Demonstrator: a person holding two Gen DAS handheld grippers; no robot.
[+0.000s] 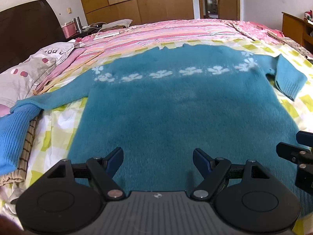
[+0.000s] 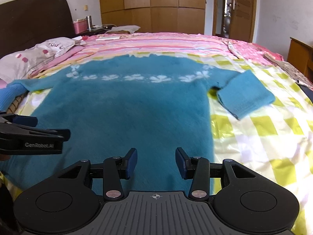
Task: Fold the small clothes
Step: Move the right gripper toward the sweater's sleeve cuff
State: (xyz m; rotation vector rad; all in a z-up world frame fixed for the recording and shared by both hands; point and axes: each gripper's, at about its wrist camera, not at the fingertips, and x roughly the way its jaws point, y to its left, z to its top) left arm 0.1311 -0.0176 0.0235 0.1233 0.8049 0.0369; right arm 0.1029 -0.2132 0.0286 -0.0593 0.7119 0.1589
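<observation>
Both grippers, left gripper (image 1: 158, 161) and right gripper (image 2: 156, 162), hover released, empty, over your teal sweater (image 1: 176, 107); unfolded, sleeve (image 2: 244, 96) at two o'clock.

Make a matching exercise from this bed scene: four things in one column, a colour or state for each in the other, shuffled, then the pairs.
Things:
1. sweater
2. right sleeve
3. headboard
4. left gripper

States:
A. dark brown, upright
B. jaws wide apart, nothing between them
C. teal, spread flat, white flowers
D. bent back on the checked sheet

Pairs: 1-C, 2-D, 3-A, 4-B
</observation>
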